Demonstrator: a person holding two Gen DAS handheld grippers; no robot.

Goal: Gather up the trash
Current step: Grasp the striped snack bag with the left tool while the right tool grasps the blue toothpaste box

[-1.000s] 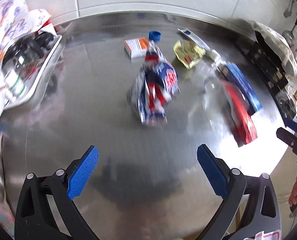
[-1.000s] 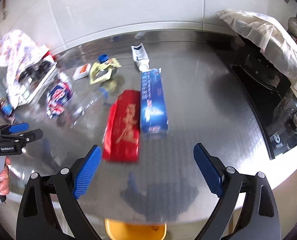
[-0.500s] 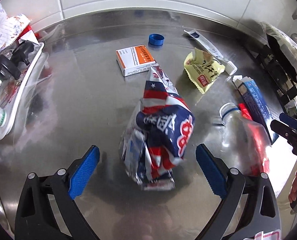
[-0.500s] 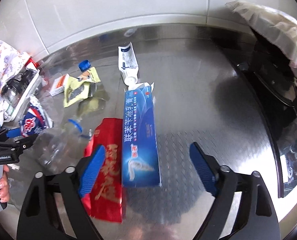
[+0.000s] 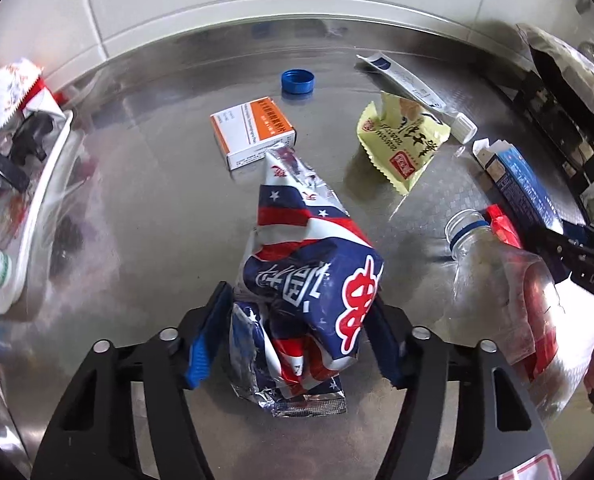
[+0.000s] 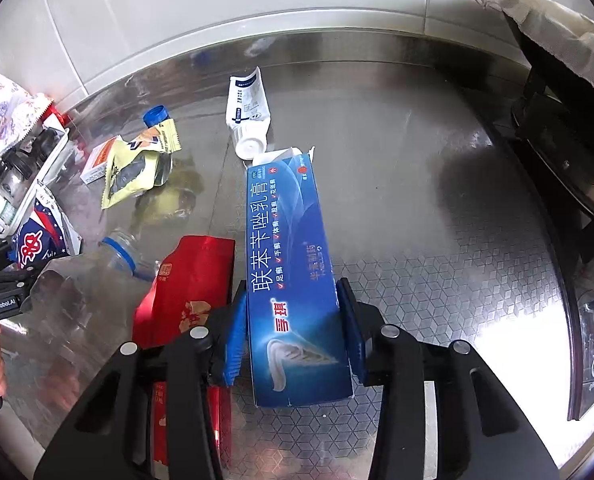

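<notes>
— What has the left tool (image 5: 297, 340) got?

— Its jaws have just been closing around the crumpled red, white and blue foil snack bag (image 5: 309, 280) on the shiny steel surface (image 5: 137, 220); the blue pads sit against both sides.

— And the right tool (image 6: 293, 332)?

— Also just closing, pads flanking the long blue cardboard toothpaste box (image 6: 293, 272), apparently touching it, beside the flat red packet (image 6: 189, 284).

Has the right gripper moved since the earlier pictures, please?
Yes. The right gripper advanced toward the back wall, and its closing jaws now straddle the blue box.
</notes>
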